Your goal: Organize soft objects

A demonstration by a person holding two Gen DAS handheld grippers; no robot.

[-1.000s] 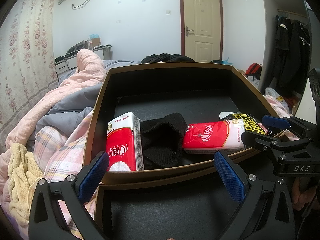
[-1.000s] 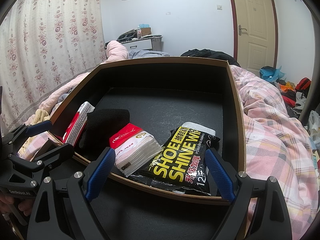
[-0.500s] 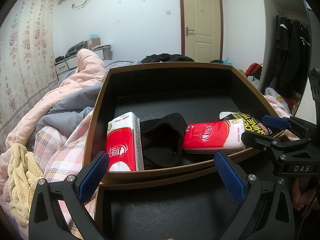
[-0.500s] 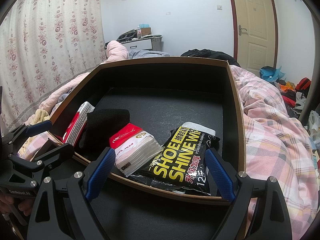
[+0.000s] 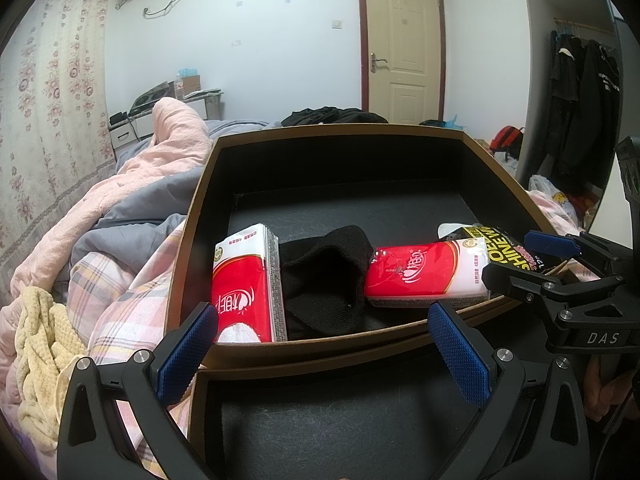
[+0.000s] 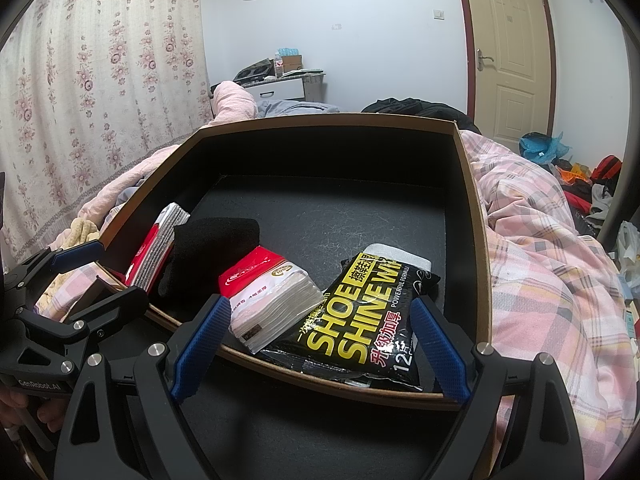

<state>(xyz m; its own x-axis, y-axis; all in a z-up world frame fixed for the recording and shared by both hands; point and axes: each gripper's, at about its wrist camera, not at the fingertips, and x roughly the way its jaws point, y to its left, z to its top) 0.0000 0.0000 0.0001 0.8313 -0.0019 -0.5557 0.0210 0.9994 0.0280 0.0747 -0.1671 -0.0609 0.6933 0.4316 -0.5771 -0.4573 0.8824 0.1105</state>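
Left wrist view first: four soft things sit in a row along the near wall of the dark box (image 5: 192,248) on the bed. At the left a red and white tissue pack (image 5: 244,280) stands on its edge, upright, close to the left wall. Touching its right side is a black sock (image 5: 324,276), crumpled and folded over itself. Next comes a second tissue pack (image 5: 424,274), red at one end and pale at the other, lying flat on its long side, and at the far right a black wipes packet (image 5: 500,246) with yellow lettering, partly tucked behind that pack.

Counted: two tissue packs, one sock, one wipes packet (the right wrist view shows the same four, the flat pack's corner overlapping the packet). A second dark tray (image 5: 320,420) lies nearer to me, under both grippers.

My left gripper (image 5: 320,350) hangs above the box's near rim with its blue pads spread wide, nothing between them and nothing touched. My right gripper (image 6: 320,344) is just as wide, its pads framing the flat pack and the wipes packet from above the rim, pressing on neither, so both of my grippers are empty
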